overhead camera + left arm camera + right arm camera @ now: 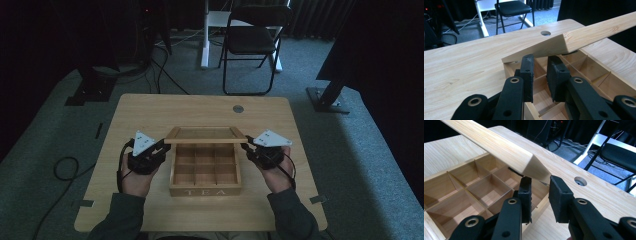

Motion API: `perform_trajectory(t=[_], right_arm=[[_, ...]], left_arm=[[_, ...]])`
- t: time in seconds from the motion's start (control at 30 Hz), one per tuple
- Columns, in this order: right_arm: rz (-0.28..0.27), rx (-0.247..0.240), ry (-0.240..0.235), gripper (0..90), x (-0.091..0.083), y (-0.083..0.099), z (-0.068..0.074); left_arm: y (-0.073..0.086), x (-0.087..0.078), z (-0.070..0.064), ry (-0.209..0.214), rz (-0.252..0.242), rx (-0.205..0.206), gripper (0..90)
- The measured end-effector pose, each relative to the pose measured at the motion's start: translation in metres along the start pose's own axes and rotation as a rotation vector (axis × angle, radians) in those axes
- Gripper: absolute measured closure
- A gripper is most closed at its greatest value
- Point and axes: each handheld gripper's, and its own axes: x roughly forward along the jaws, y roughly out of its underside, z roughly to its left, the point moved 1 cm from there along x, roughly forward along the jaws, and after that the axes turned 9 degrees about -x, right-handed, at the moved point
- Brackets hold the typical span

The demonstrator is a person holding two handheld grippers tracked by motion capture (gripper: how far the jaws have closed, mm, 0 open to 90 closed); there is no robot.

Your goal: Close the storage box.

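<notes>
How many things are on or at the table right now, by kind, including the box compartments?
Tea box: 1
Hinged lid, raised partway: 1
Compartments in the box, all bare: 9
Grippers, left gripper and right gripper, one at each end of the lid: 2
Table: 1
Total: 14

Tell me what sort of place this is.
Probably a lab or studio set up for recording, not a home: dark curtains hang all round, a lone folding chair stands on grey carpet, and cables trail across the floor behind the table with the tea box.
</notes>
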Motion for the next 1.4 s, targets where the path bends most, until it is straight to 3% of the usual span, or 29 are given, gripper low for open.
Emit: perform_trajectory(t=[0.17, 0.57, 1.4], right_arm=[[0.008, -0.026, 0.012, 71.4, -0.002, -0.001, 0.004], [0.002, -0.015, 0.008, 71.4, -0.009, 0.0, 0.007], [-0.024, 0.01, 0.008, 69.4, -0.02, 0.006, 0.016]], left_arm=[[0.002, -0.003, -0.001, 0.005, -0.006, 0.0, 75.9], [0.005, -0.014, -0.006, 0.011, -0.027, 0.004, 75.4], [0.012, -0.023, -0.012, 0.021, -0.025, 0.003, 72.8]])
